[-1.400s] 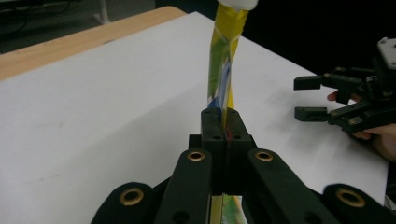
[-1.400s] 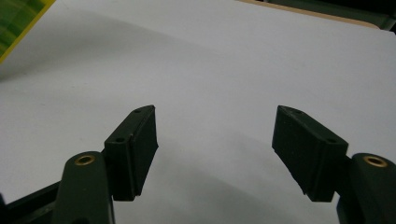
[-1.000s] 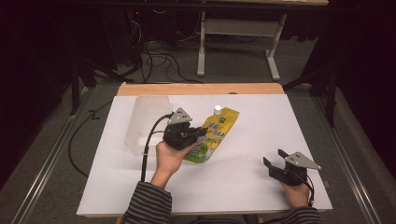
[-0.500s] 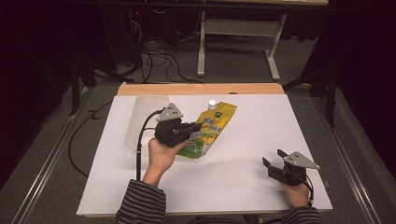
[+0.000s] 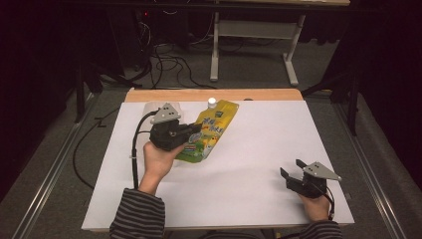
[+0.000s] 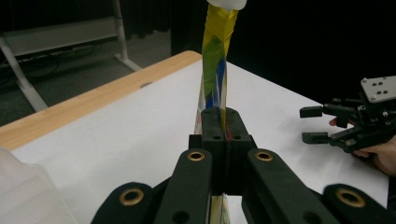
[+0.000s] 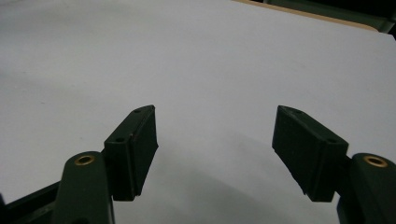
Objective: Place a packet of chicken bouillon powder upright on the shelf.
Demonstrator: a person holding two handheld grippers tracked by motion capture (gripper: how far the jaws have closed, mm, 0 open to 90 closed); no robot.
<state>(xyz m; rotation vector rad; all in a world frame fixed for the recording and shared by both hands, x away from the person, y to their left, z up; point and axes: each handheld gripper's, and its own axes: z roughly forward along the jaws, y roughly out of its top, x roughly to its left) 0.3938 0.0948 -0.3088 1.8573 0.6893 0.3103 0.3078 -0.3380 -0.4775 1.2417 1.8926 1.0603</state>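
Observation:
A yellow and green refill pouch (image 5: 213, 130) with a white cap (image 5: 212, 102) is held up off the white table (image 5: 249, 164), tilted toward the back. My left gripper (image 5: 191, 133) is shut on the pouch's edge; in the left gripper view the pouch (image 6: 215, 65) stands edge-on between the closed jaws. My right gripper (image 5: 291, 172) rests at the front right of the table, open with nothing between its fingers (image 7: 133, 149), apart from the pouch. The left gripper view also catches that right gripper (image 6: 322, 125) off to the side.
A translucent plastic container (image 5: 149, 110) stands at the back left, just behind my left hand; its edge (image 6: 28, 196) is in the left gripper view. A wooden strip (image 5: 214, 94) runs along the table's far edge. Beyond it are cables and a desk frame on the floor.
My left gripper has lifted and swung the pouch leftward and toward the back, tilting it more upright. The right gripper has stayed in place.

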